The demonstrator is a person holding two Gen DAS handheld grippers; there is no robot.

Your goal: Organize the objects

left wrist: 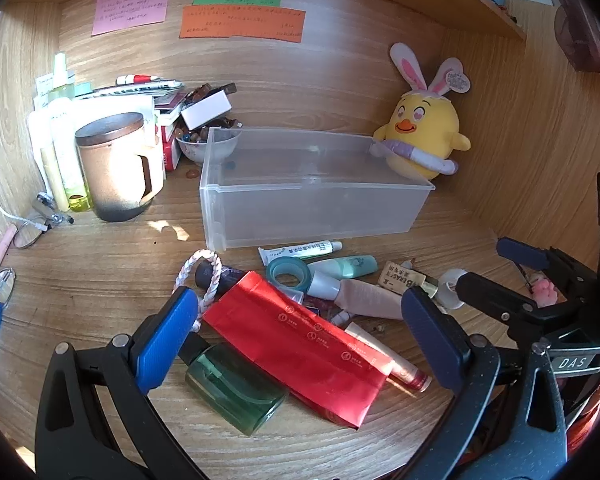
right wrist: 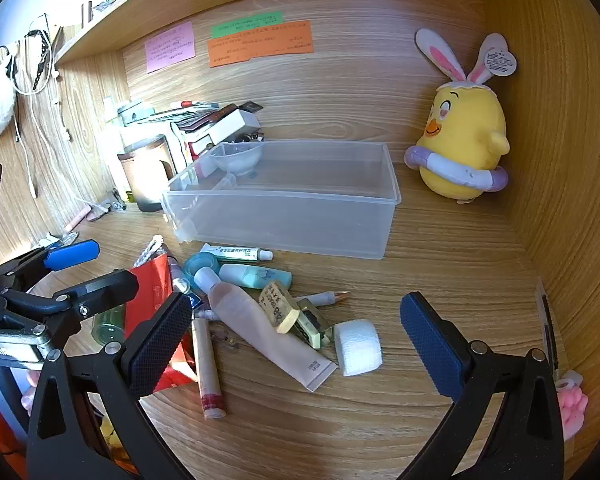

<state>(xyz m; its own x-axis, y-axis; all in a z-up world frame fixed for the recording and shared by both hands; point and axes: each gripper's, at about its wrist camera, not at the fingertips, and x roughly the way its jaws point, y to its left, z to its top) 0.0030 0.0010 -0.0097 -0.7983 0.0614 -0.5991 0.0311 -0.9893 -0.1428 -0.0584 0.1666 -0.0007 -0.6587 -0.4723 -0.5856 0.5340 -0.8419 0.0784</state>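
Wood-grain surface [right wrist: 440, 264] inside a wooden alcove carries a clear rectangular plastic bin [right wrist: 288, 200] at frame centre, seemingly empty through its cloudy walls. Below it lies a clutter: a shiny red foil pouch [left wrist: 300, 344], a dark green glass bottle [left wrist: 236, 388], a pale pink squeeze tube [right wrist: 268, 332] and a white foam block [right wrist: 358, 346]. Left gripper [left wrist: 296, 340] hovers with fingers spread over the pouch; right gripper [right wrist: 296, 340], fingers spread, holds nothing. A yellow plush chick [right wrist: 464, 148] sits upper right.
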